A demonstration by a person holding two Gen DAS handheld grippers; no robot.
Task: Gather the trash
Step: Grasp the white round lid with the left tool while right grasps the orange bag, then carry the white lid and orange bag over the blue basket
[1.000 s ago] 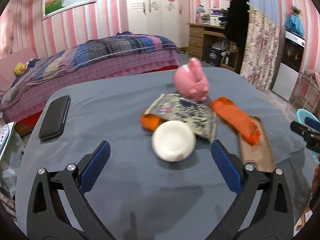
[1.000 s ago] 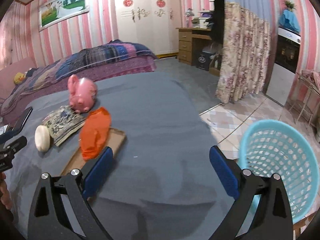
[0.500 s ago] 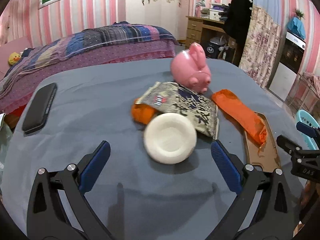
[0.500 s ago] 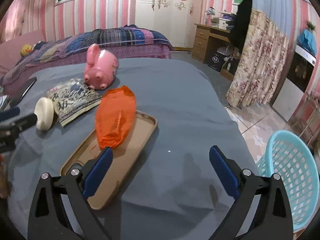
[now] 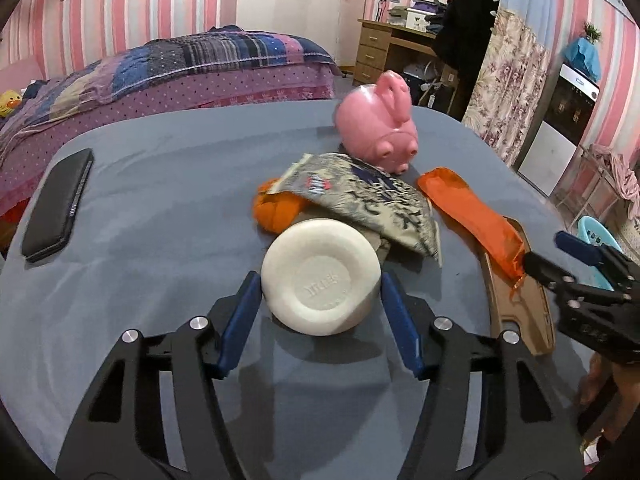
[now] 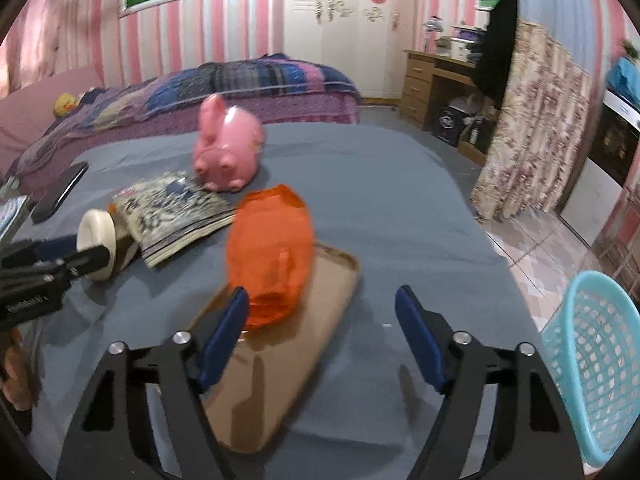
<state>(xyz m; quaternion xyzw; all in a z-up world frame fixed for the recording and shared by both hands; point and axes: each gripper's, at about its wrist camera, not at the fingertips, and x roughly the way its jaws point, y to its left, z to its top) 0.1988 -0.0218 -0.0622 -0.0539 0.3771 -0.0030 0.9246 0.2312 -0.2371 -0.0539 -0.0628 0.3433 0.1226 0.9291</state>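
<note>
**Left gripper closed on white cup; right gripper spread at orange bag**

The left gripper (image 5: 320, 286) is seen with its blue pads against both sides of a white round cup (image 5: 321, 275), which lies on its side on the grey table (image 5: 160, 208) with its base toward the camera. Contact on both flanks is confirmed in the left wrist view; in the right wrist view the same cup (image 6: 97, 249) is seen pinched at the tip of the left gripper (image 6: 86, 256).

The right gripper (image 6: 320, 322) is held with its fingers wide apart. Its left pad (image 6: 226, 328) is just beside the near end of an orange plastic bag (image 6: 272, 252); nothing is gripped. The bag rests partly on a brown tray (image 6: 280, 360) and partly on the table.

A printed snack wrapper (image 5: 360, 200) lies just behind the cup, overlapping a second crumpled orange item (image 5: 276, 210). A pink rabbit-shaped toy (image 5: 378, 132) stands behind the wrapper, touching its far edge. A black phone (image 5: 58, 204) lies well apart at the table's left edge.

A turquoise mesh basket (image 6: 592, 364) stands on the floor just beside the table's right side. A bed with a patchwork cover (image 5: 180, 64) is recorded beyond the table.
</note>
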